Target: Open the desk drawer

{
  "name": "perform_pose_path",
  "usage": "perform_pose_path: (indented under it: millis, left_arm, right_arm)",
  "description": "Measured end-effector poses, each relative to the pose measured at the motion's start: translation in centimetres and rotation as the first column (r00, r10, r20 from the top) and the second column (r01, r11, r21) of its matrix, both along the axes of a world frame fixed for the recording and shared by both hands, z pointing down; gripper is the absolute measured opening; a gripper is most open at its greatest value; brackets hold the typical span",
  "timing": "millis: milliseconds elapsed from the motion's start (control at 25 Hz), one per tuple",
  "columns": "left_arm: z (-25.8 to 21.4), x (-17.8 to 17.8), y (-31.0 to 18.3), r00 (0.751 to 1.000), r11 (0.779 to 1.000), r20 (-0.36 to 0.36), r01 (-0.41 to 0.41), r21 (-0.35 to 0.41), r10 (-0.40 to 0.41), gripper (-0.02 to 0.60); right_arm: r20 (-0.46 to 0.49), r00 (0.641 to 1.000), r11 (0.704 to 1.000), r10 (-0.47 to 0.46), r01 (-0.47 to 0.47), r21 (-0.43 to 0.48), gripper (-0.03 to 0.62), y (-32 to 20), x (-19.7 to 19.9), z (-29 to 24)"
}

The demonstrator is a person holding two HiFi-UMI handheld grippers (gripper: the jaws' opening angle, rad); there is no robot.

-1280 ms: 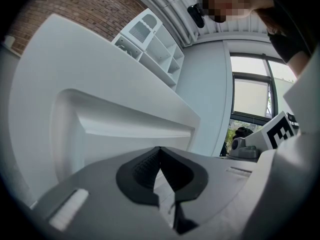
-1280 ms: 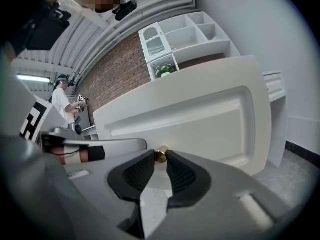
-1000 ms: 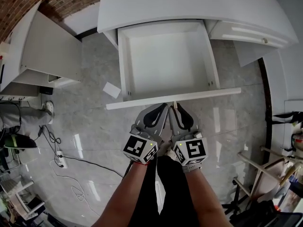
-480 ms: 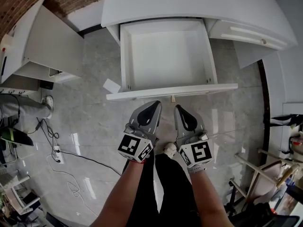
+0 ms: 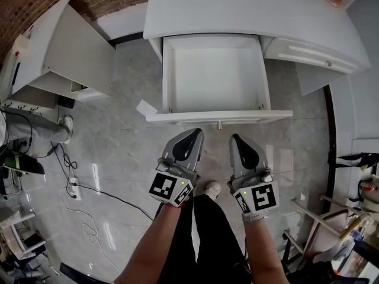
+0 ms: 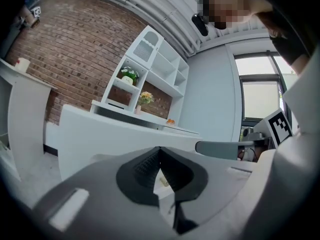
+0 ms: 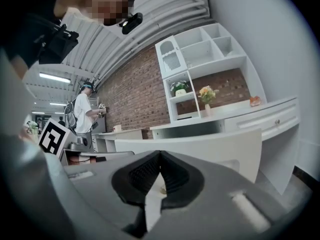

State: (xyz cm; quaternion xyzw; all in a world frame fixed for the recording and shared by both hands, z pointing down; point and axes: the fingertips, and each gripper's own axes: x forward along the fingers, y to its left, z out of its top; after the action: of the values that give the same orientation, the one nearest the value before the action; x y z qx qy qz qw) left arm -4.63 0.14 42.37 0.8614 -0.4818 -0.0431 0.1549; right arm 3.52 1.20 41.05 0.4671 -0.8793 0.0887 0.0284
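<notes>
Overhead, the head view shows the drawer (image 5: 214, 76) pulled well out from under the white desk (image 5: 249, 7). The left gripper (image 5: 192, 135) and right gripper (image 5: 238, 139) hang side by side just short of the drawer's front panel, not touching it. Next, the left gripper view shows its jaws pressed together at the tips with nothing between them, pointing at the drawer front. Lastly, the right gripper view shows its jaws likewise closed on nothing, facing the same panel.
</notes>
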Motion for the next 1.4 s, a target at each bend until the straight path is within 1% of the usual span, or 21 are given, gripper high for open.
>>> perform_pose_path:
  millis: [120,240,400,560,800,920,1080,1240,1400]
  left_arm:
    - [-2.4,-0.8,0.3,1.0,1.0,-0.017,0.025,0.007,-0.025,0.003]
    - [-4.7,-1.2,0.2,0.998,0.999,-0.034,0.049,0.022,-0.048,0.003]
    - [-7.8,-1.2,0.1,0.998,0.997,-0.033,0.049,0.054,-0.047,0.003]
    - [-10.2,-1.7,-0.2,0.997,0.996,-0.049,0.063,0.062,-0.06,0.003]
    - [-12.7,-2.3,0.9,0.999,0.996,-0.02,0.051,0.068,-0.05,0.003]
    - [-14.5,-2.5,1.5,0.999,0.997,0.004,0.043,0.071,-0.043,0.003]
    - [-16.6,-2.9,2.5,0.999,0.996,-0.001,0.049,0.08,-0.049,0.003]
    - [-19.2,-3.0,3.3,0.999,0.993,-0.002,0.043,0.106,-0.043,0.003]
    - [-21.6,-3.4,4.8,0.999,0.992,-0.006,0.039,0.12,-0.038,0.003]
  right_arm:
    - [-0.001,1.0,1.0,-0.016,0.017,0.023,0.0,0.3,-0.1,-2.6]
    - [-0.006,1.0,0.999,-0.015,0.015,0.049,0.0,0.1,0.5,-5.0]
    - [-0.01,1.0,0.997,-0.003,0.004,0.072,0.0,-0.1,1.7,-7.7]
    - [-0.007,1.0,0.997,0.007,-0.007,0.081,0.0,-0.6,2.7,-9.9]
    - [0.026,0.999,0.998,-0.03,0.028,0.051,0.0,0.2,3.2,-12.9]
    - [0.019,0.999,0.997,-0.042,0.041,0.061,0.0,0.6,3.5,-14.7]
    - [0.03,0.999,0.996,-0.045,0.042,0.077,0.0,1.2,4.0,-17.5]
    - [0.034,0.998,0.994,-0.051,0.047,0.102,0.0,1.9,4.1,-20.6]
    - [0.054,0.996,0.993,-0.064,0.059,0.099,0.0,3.4,3.8,-22.6]
